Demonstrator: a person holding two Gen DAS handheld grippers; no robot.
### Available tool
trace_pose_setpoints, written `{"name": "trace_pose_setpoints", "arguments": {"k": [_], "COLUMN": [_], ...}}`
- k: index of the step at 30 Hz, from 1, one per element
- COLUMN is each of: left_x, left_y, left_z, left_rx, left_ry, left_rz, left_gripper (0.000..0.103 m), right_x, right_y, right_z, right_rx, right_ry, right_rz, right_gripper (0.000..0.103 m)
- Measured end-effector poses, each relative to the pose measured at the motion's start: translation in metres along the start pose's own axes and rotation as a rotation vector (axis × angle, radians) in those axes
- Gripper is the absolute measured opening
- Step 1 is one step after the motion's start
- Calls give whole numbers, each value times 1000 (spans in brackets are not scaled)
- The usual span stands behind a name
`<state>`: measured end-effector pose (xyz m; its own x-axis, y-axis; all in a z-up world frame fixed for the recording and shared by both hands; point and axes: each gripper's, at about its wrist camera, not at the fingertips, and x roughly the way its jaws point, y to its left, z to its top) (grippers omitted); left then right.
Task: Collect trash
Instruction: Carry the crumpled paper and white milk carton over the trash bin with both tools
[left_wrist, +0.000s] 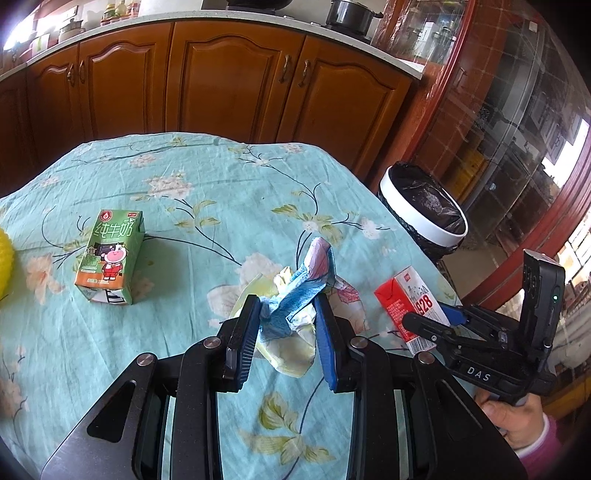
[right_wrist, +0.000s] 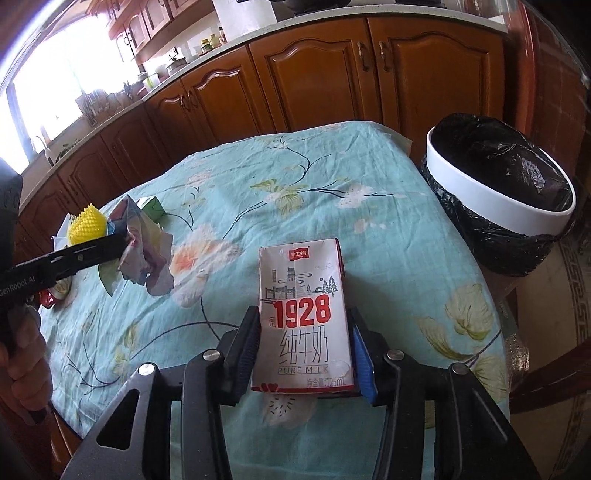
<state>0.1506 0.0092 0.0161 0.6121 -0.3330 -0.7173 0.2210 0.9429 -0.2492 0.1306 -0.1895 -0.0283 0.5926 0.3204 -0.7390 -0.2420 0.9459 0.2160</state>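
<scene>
Nearest the right wrist camera, the right gripper (right_wrist: 304, 347) has its black and blue pads on either side of a small red-and-white milk carton (right_wrist: 303, 317), which looks raised a little above the worktop (right_wrist: 332, 206). The pads meet the carton's sides, so it appears gripped. In the left wrist view, the left gripper (left_wrist: 286, 314) is clenched on a crumpled wad of blue and printed paper (left_wrist: 295, 302), also off the flowered cloth. A green milk carton (left_wrist: 109, 256) stands alone further left. A white bin lined with a black bag (right_wrist: 498, 195) sits just beyond the worktop's right edge.

To do this step well, the carton probably needs squeezing firmly across its flat sides before it travels, since thin card can slip. Carry each piece fully over the bin's rim before letting go, right hand first as it is closer.
</scene>
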Motion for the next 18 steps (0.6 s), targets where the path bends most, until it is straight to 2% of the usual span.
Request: {"name": "trace_pose_setpoints", "arguments": {"k": [6,18], "left_x": [11,33], "left_y": [-16,-80], "left_z": [9,35], "left_rx": [23,124], "left_ry": [8,12], "left_rz": [-23,-89], "left_gripper": [28,28], "right_x": [-13,-54], "right_y": [-16,-70], "right_z": [1,13], "right_rx": [39,136], "right_ry": [-44,-144], "right_rz": [6,-39], "right_gripper": [45,45]}}
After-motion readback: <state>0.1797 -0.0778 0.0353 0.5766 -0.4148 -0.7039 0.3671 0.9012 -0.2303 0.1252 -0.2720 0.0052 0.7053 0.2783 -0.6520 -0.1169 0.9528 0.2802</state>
